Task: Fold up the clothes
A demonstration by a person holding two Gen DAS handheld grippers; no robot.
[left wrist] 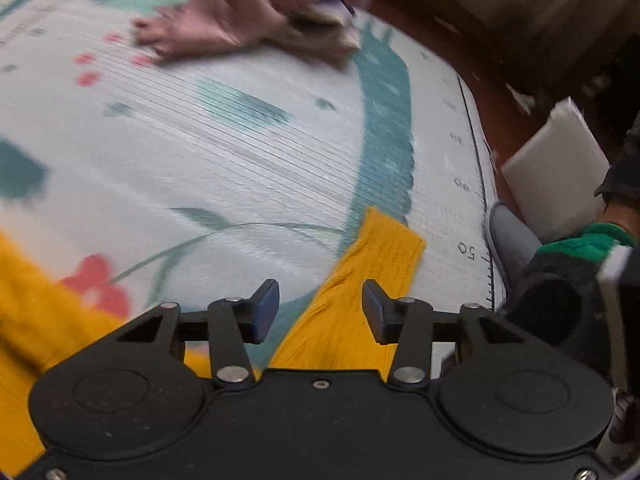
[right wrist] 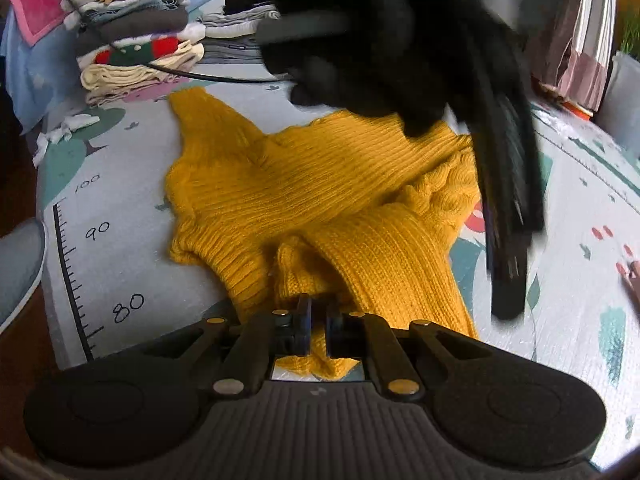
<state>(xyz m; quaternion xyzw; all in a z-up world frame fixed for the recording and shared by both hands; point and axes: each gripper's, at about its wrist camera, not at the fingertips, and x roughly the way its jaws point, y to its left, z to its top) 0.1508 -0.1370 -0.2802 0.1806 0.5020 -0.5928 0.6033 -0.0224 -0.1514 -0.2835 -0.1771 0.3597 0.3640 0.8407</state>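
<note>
We are folding the yellow sweater (right wrist: 320, 184), which lies spread out on the play mat (right wrist: 120, 240), just past the number ruler printed along the mat's edge. Our right gripper (right wrist: 318, 330) has its two fingers pinched nearly together on a bit of the sweater's knit edge, close to us. We think we hold it there so we can lift that part and lay it over the rest. Our left gripper (left wrist: 320, 306) has its fingers wide apart and holds nothing. It hangs over a yellow sleeve (left wrist: 372, 264) that reaches out across the mat, maybe to grab it next. The right view shows us piles of folded clothes (right wrist: 136, 48) beyond the sweater, and the dark blurry left arm (right wrist: 400, 40) above it. The left view shows other things: a pink cloth (left wrist: 240, 12) lying crumpled far off from the sweater, and a white box (left wrist: 556, 168) off the mat's edge.
</note>
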